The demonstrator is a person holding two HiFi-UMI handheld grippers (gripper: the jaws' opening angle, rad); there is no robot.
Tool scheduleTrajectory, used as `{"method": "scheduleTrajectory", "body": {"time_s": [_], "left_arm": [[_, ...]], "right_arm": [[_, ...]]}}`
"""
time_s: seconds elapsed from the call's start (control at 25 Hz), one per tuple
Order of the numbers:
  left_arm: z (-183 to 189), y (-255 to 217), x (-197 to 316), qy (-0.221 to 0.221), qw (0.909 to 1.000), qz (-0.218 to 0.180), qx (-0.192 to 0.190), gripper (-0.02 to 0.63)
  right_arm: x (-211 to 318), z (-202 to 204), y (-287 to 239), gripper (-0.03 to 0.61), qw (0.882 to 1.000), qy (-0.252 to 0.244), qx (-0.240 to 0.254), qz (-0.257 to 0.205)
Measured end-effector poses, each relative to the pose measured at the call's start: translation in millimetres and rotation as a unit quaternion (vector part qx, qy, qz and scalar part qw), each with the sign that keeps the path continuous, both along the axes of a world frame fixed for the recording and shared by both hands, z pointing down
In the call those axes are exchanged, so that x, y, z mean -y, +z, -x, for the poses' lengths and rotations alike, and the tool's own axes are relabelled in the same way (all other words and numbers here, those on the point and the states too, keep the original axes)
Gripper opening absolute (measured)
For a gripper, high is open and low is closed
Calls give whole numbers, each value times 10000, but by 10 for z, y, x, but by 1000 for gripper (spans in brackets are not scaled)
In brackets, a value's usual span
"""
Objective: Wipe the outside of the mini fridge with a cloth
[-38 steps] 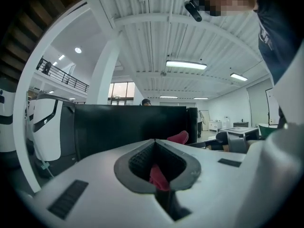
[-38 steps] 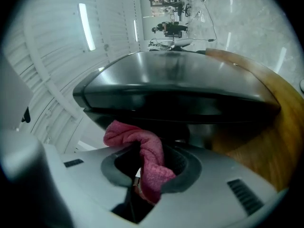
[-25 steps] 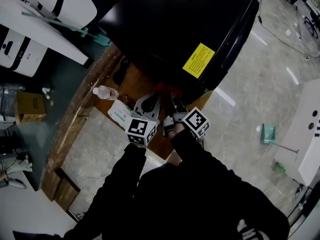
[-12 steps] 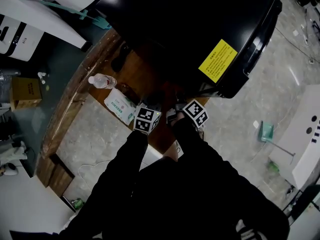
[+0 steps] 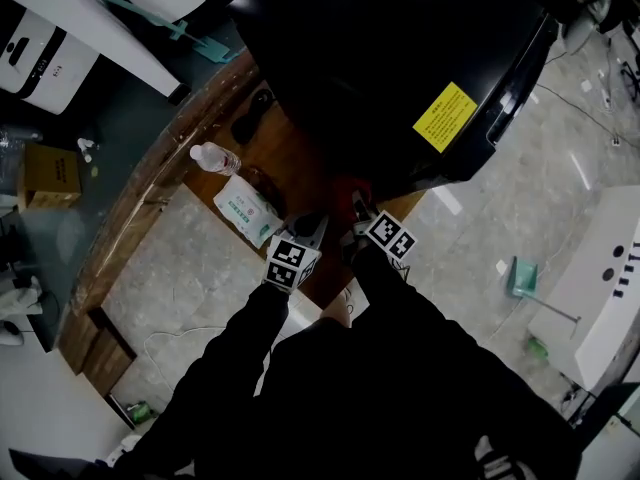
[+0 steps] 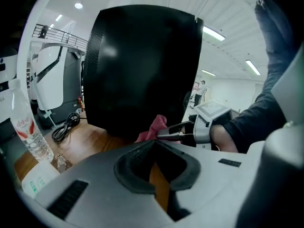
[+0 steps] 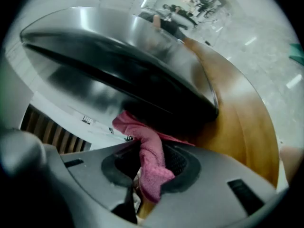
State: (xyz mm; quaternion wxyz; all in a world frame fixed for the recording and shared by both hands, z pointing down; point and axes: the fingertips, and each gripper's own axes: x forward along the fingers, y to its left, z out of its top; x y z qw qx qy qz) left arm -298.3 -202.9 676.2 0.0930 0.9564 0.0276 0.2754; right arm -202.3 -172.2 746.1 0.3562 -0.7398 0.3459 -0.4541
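The black mini fridge point(image 5: 400, 58) with a yellow label stands on a wooden table point(image 5: 160, 198). My right gripper point(image 5: 358, 208) is shut on a pink-red cloth point(image 5: 352, 190) and holds it against the fridge's lower side. In the right gripper view the cloth point(image 7: 149, 160) hangs from between the jaws of that gripper point(image 7: 147, 175), just under the fridge's point(image 7: 118, 65) curved edge. My left gripper point(image 5: 308, 230) is beside it on the left, jaws together with nothing in them. In the left gripper view the fridge point(image 6: 142, 65) fills the middle, with the cloth point(image 6: 153, 127) at its base.
A plastic water bottle point(image 5: 213, 158) and a white-green packet point(image 5: 245, 211) lie on the table left of the grippers. A black cable point(image 6: 64, 127) lies coiled beside the fridge. White machines stand beyond the table, and a green dustpan point(image 5: 517, 276) is on the floor to the right.
The head camera has shifted. Both grippers stay together at the fridge's lower side; the cloth, hidden half a second ago, shows again against the fridge.
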Motion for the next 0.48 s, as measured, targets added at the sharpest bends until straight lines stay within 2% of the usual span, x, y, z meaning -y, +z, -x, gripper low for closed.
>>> {"method": "scheduleTrajectory", "body": {"time_s": [0.12,0.24,0.32,0.48], "left_arm": [[313,-375,14,-182,9993,130,-283,6],[536,-849,-44,-379,9971,245,-609,6],[597,-1213,-148,-392,9951,278,-863,6],[675,-1883,-439,-409,9897,246,-1353,6]], "right_arm": [[-29,402,-532,98,9961,-716,-475,-187],[-158,592,-1195,98,9823,-1421,-1140,-437],[-255,600,-1750,98,9639,-1900,-1766,-603],[-565,648,-2633,100,9083,-2709,-3080,-814]]}}
